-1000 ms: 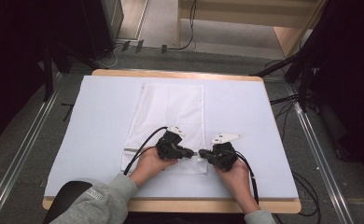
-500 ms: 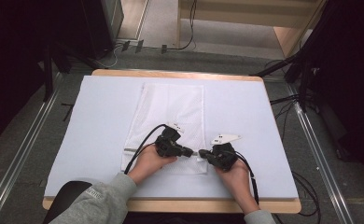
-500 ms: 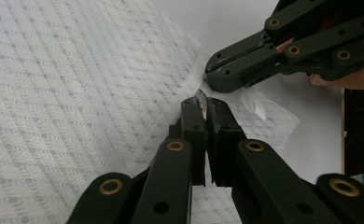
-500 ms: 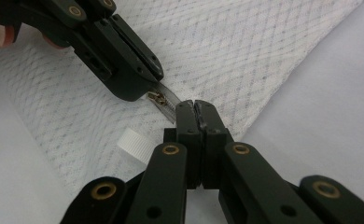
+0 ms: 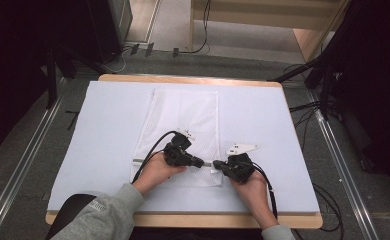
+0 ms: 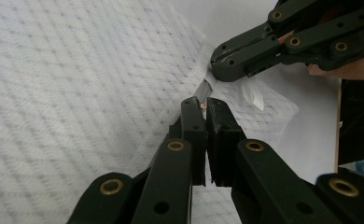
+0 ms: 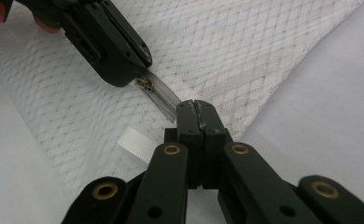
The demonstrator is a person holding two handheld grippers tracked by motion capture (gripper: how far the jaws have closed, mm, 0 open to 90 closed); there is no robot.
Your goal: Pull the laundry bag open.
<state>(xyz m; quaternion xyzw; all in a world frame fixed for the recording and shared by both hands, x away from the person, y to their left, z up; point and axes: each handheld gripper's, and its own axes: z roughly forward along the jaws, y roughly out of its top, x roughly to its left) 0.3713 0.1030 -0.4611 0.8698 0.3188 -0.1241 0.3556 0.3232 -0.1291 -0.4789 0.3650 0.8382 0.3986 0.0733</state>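
- my right gripper view shows zipper teeth and a brass pull (image 7: pixel 146 84); from above it's a thin line.
- the mesh bag (image 5: pixel 185 117) lies flat on the surface (image 5: pixel 263 115), long axis running away from me, zipper (image 5: pixel 207 163) crosswise at its near end.
- left gripper (image 5: pixel 199 162) fingers clenched on the pull, right gripper (image 5: pixel 217 164) fingers clenched on the zipper's end, tips facing, both hands low.

White sheet (image 5: pixel 263 120) over a wooden table (image 5: pixel 183 79), metal rails (image 5: pixel 13 185) on grey floor (image 5: pixel 28 150), cables (image 5: pixel 203 45) beyond

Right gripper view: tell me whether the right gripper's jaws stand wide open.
No, the right gripper has its jaws pressed together on the mesh bag's zipper end.
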